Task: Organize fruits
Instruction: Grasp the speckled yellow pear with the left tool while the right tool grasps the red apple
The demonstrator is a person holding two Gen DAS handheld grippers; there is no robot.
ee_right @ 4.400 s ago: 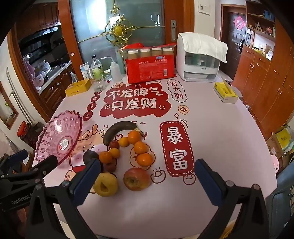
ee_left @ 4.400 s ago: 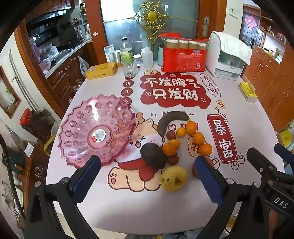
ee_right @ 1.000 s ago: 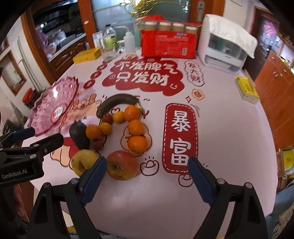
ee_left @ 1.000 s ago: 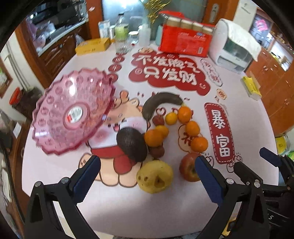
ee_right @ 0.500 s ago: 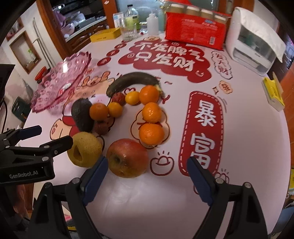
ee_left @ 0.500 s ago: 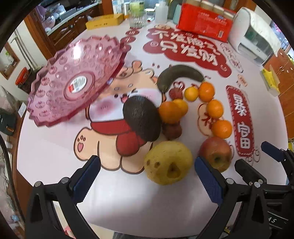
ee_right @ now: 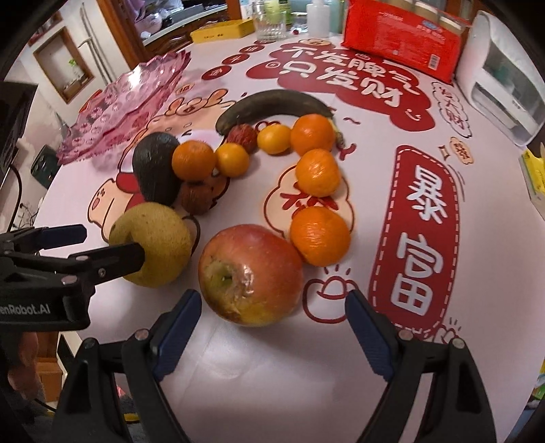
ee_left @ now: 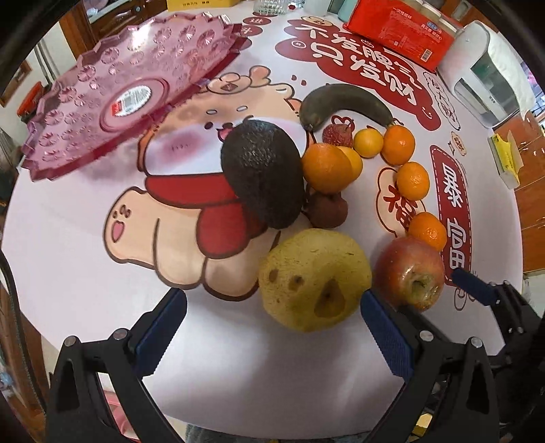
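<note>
Overhead, both views look steeply down on a round surface (ee_left: 85,300) covered by a white cloth with red Chinese characters and a cartoon animal; brown wooden cabinets ring the room. At the far edge stand a red multipack of bottles (ee_right: 402,37), a white appliance (ee_right: 504,85), a yellow box (ee_right: 221,30) and a glass (ee_right: 270,27).

A pink plastic fruit plate (ee_left: 112,95), bearing a red-and-white sticker, sits empty to the left of the fruit. The fruit lies clustered on the cloth: a dark banana (ee_left: 344,104), a dark avocado (ee_left: 262,173), several oranges, a yellow pear (ee_left: 315,279) and a red apple (ee_right: 250,274).

The left tool (ee_left: 272,334) stands wide, the pear just ahead between its blue pads, untouched. The right tool (ee_right: 272,335) is also wide, holding nothing, the apple just ahead of its gap. "GenRobot.AI" is partly readable on the left tool's body.
</note>
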